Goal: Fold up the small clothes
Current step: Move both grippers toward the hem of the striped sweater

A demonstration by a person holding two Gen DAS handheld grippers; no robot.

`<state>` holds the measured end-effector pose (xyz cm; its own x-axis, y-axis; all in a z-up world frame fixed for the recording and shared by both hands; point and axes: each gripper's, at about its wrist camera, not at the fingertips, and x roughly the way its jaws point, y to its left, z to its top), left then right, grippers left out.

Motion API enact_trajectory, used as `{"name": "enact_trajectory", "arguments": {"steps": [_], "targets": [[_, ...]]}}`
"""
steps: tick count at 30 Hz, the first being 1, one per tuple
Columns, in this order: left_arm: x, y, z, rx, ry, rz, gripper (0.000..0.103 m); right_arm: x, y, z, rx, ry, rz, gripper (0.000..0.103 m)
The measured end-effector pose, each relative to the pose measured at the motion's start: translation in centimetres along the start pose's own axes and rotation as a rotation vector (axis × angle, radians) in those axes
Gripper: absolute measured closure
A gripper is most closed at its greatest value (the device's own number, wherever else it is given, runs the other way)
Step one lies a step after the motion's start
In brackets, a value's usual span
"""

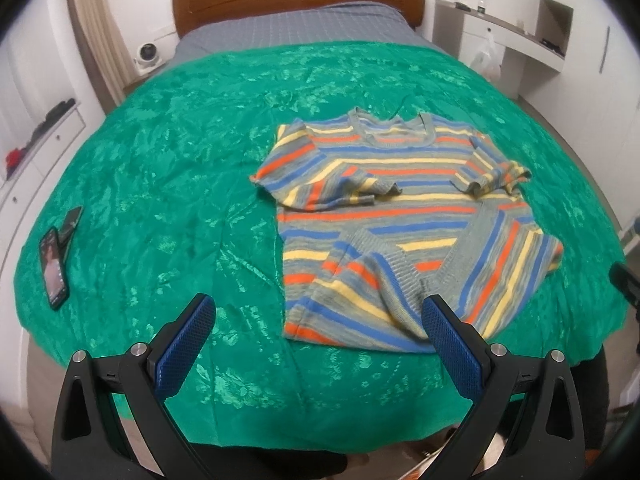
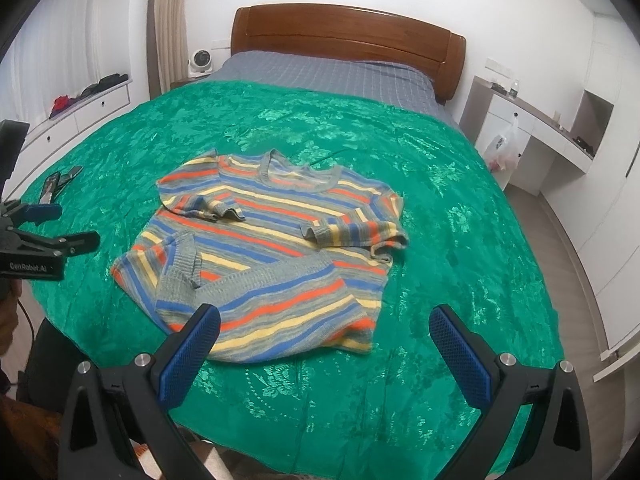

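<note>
While both tools (image 1: 318, 322) (image 2: 324, 332) wide, empty: sweater (image 1: 400, 232) amid bare green bedspread (image 1: 160, 168).

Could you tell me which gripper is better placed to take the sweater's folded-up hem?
Left, probably: the left gripper hangs open right at the striped knit sweater hem, while the right gripper points mostly at the green bedspread.

We count one striped sweater (image 1: 400, 224) on one bed (image 1: 160, 184), under one green cover (image 1: 168, 152). It has two sleeves, both folded across the body. Two grippers show, the left gripper (image 1: 316, 334) and the right gripper (image 2: 324, 340), each with two blue-padded fingers spread apart. On the cover's far left edge lie what we take for two phones (image 1: 54, 272), though blur makes this uncertain. One white fan (image 2: 200, 59) stands beside one wooden headboard (image 2: 344, 36).
</note>
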<state>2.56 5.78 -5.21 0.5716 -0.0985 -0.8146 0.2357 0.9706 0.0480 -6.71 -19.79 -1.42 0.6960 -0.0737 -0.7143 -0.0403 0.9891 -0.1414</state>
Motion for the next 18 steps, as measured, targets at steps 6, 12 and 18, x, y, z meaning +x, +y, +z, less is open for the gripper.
{"name": "enact_trajectory", "arguments": {"steps": [6, 12, 18], "targets": [[5.0, 2.8, 1.1, 0.067, 0.101, -0.208, 0.0, 3.1, -3.2, 0.1, -0.067, 0.019, 0.095, 0.0], [9.5, 0.0, 2.3, 0.228, 0.128, -0.209, 0.001, 8.3, -5.2, 2.8, -0.082, 0.075, 0.205, 0.0], [13.4, -1.1, 2.9, 0.225, 0.185, -0.18, 0.001, 14.6, -5.0, 3.9, -0.016, 0.198, 0.345, 0.0]]}}
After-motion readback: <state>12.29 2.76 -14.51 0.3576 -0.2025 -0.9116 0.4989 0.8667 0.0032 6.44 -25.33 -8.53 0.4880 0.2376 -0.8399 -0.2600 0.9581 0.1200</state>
